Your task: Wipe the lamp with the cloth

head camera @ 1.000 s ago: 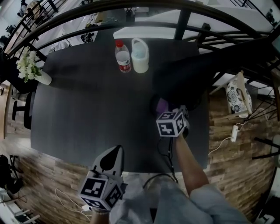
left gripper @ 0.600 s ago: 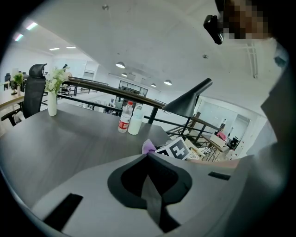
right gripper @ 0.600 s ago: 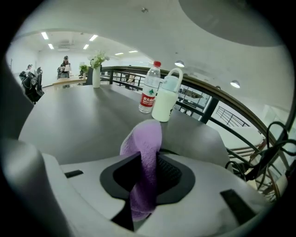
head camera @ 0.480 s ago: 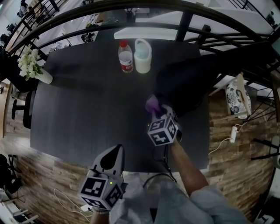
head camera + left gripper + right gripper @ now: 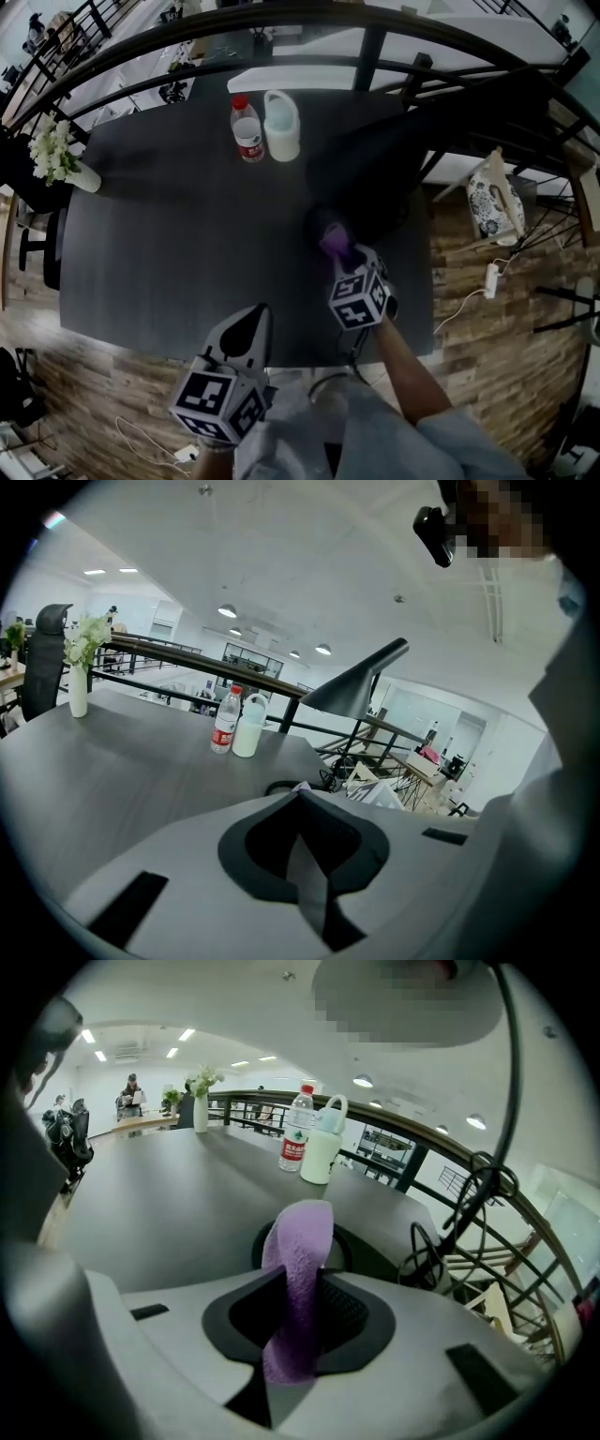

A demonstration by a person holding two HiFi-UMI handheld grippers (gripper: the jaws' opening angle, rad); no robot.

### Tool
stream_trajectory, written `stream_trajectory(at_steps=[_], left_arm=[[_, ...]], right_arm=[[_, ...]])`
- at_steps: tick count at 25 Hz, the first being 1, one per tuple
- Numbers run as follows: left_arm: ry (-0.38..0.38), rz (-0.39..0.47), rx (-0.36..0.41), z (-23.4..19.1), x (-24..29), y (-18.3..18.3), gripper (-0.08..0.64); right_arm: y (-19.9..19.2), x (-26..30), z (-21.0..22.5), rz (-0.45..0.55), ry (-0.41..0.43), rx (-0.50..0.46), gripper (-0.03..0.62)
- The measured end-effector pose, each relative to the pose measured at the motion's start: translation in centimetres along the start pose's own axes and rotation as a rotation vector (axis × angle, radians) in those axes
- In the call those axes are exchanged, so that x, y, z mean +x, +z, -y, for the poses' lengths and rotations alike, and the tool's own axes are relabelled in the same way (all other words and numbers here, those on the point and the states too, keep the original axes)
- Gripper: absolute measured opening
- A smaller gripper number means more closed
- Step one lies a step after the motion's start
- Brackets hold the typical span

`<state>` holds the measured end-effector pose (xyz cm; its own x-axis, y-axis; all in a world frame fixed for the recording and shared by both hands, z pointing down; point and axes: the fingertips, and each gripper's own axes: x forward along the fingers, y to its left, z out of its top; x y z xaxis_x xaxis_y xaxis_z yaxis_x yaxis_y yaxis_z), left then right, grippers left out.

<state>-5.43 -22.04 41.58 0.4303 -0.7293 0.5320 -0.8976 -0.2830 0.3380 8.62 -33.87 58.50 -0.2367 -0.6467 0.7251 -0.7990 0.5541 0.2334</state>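
Note:
A black desk lamp stands on the dark table (image 5: 169, 234). Its cone shade (image 5: 375, 159) hangs over the right side and its round base (image 5: 317, 223) lies just beyond my right gripper (image 5: 345, 261). That gripper is shut on a purple cloth (image 5: 335, 242), which sticks up between its jaws (image 5: 298, 1279) right in front of the lamp base (image 5: 352, 1246). The thin lamp stem (image 5: 506, 1101) rises at the right. My left gripper (image 5: 253, 319) hovers at the table's near edge, shut with nothing in it (image 5: 300, 794). From there the lamp shade (image 5: 356, 688) shows ahead.
A water bottle (image 5: 246, 129) and a white jug (image 5: 281, 127) stand at the far edge. A vase of white flowers (image 5: 56, 159) sits at the far left corner. A black cable (image 5: 427, 1255) loops beside the lamp base. A railing (image 5: 281, 23) runs behind the table.
My right gripper, still holding the cloth, has slid left and then back toward the near edge beside the lamp base. The left gripper has stayed where it was.

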Motion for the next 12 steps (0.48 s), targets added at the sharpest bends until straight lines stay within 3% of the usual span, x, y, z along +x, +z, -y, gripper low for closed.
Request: stream_trajectory(at_steps=[12], left_arm=[[-0.07,-0.001,0.054,3.7,0.9,1.4,0.009]], right_arm=[[-5.2,-5.9,7.2,0.013,-0.168,0.17,0.087]])
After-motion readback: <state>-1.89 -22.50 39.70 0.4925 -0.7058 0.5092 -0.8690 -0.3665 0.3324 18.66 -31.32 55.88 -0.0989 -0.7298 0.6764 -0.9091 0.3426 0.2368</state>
